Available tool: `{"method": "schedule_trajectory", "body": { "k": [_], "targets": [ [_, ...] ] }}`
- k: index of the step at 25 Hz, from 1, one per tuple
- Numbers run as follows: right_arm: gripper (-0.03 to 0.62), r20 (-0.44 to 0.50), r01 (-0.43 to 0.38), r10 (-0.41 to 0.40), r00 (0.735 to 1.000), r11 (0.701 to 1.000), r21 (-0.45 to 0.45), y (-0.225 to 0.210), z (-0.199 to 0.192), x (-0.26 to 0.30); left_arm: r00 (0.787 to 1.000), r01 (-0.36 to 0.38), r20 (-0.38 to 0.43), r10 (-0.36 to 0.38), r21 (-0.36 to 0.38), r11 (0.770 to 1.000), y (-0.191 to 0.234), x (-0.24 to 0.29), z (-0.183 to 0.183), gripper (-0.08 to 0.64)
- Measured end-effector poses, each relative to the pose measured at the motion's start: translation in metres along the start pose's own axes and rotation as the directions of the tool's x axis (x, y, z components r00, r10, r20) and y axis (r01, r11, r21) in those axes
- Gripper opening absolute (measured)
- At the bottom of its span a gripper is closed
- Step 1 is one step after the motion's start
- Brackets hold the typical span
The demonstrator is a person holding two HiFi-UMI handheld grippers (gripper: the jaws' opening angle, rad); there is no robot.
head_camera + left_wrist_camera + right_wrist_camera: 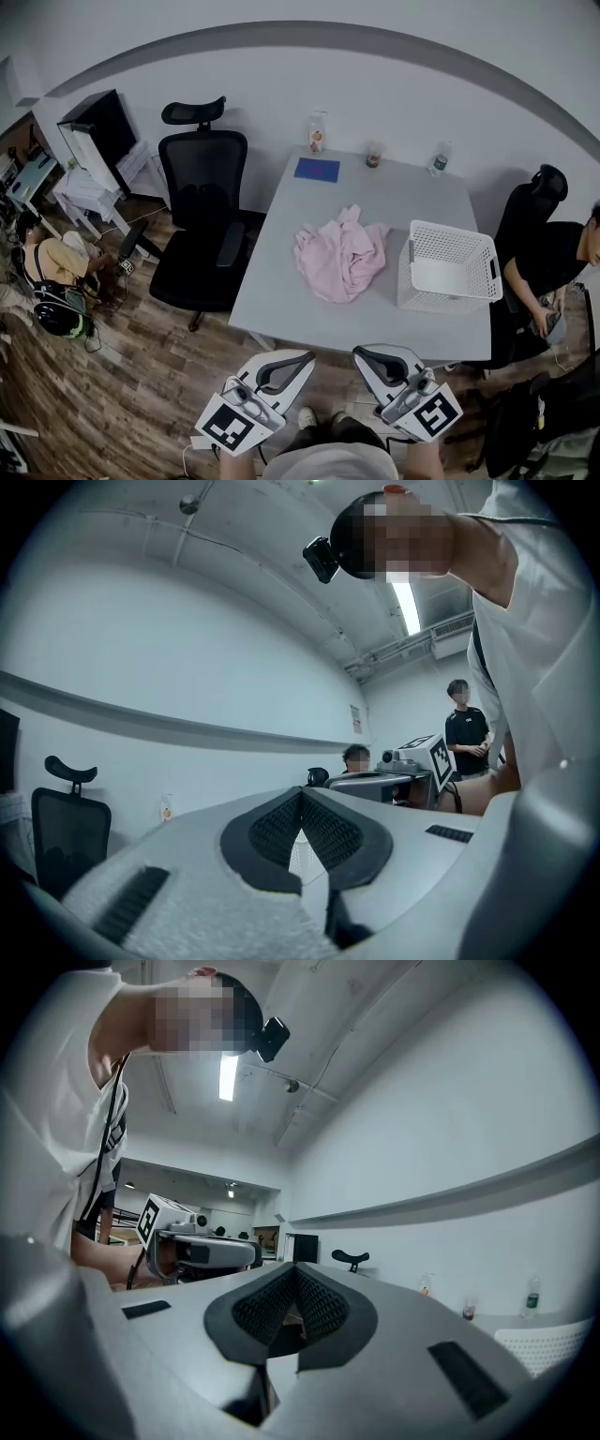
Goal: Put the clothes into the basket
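While beyond tongs (304, 357) (362, 352), clothes (340, 259) beside basket (446, 229).

1 table (281, 272) carries 1 clothes heap (342, 258), 1 basket (448, 242), 1 cup (375, 156), 1 blue sheet (317, 170) and 2 bottles: labelled bottle (317, 132), clear bottle (439, 160). 2 black chairs: near chair (202, 220), far chair (536, 192). 2 grippers: left gripper (307, 356), right gripper (360, 352).

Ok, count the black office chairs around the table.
2. The left chair stands beside the table; the right chair is past its far right corner. Others may be hidden.
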State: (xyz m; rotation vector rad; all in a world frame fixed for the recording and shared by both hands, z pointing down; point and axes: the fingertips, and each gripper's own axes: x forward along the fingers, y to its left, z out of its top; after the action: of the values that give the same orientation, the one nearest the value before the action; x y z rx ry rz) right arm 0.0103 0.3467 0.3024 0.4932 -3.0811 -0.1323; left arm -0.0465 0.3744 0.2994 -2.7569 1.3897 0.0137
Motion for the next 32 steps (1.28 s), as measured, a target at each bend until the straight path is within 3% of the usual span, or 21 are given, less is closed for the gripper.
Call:
{"method": "schedule_trajectory", "body": {
  "k": [2,5,7,9,10,12,14,17,20,21,27,32],
  "targets": [
    [0.003,-0.009,0.011,-0.011,1.000,1.000,-0.002,-0.006,-0.003,0.006,1.000,0.001,-0.008,-0.002,-0.039,0.999,0.008,0.005,-0.004,0.002],
    [0.003,-0.011,0.017,-0.017,1.000,1.000,-0.006,-0.015,-0.005,0.017,1.000,0.019,-0.003,-0.019,-0.022,1.000,0.019,0.012,-0.006,0.002],
    [0.004,-0.014,0.019,-0.019,1.000,1.000,-0.008,-0.023,-0.007,0.024,0.998,0.056,0.021,-0.058,0.092,0.994,0.026,0.020,0.000,0.002],
    [0.004,-0.012,0.018,-0.018,1.000,1.000,-0.009,-0.031,-0.009,0.033,0.994,0.083,0.047,-0.095,0.207,0.975,0.034,0.028,0.007,0.002],
    [0.004,-0.011,0.016,-0.016,1.000,1.000,-0.008,-0.036,-0.010,0.036,0.996,0.076,0.042,-0.085,0.179,0.981,0.040,0.032,0.004,0.002],
    [0.003,-0.008,0.010,-0.010,1.000,1.000,-0.005,-0.046,-0.013,0.043,1.000,0.029,0.000,-0.029,0.016,0.999,0.052,0.037,-0.011,0.003],
    [0.003,-0.008,0.003,-0.003,1.000,1.000,-0.003,-0.057,-0.016,0.049,1.000,0.006,-0.021,-0.007,-0.051,0.999,0.062,0.045,-0.019,0.002],
    [0.003,-0.017,-0.004,0.004,1.000,1.000,0.005,-0.076,-0.022,0.057,1.000,0.005,-0.024,-0.006,-0.050,0.999,0.076,0.063,-0.022,0.003],
    [0.005,-0.015,-0.008,0.008,1.000,1.000,0.021,-0.098,-0.027,0.064,0.998,0.056,-0.012,-0.055,0.089,0.994,0.086,0.085,-0.019,0.002],
    [0.003,-0.013,-0.010,0.011,1.000,1.000,0.024,-0.105,-0.029,0.066,0.998,0.061,-0.014,-0.060,0.096,0.993,0.089,0.092,-0.020,0.002],
    [0.003,0.003,-0.032,0.031,0.999,0.998,0.054,-0.145,-0.035,0.079,0.999,0.005,-0.046,-0.007,-0.053,0.999,0.118,0.130,-0.031,0.002],
    [0.004,-0.002,-0.054,0.054,0.999,0.998,0.040,-0.166,-0.038,0.084,0.999,-0.007,-0.045,0.004,-0.054,0.998,0.131,0.155,-0.030,0.002]
  ]
}}
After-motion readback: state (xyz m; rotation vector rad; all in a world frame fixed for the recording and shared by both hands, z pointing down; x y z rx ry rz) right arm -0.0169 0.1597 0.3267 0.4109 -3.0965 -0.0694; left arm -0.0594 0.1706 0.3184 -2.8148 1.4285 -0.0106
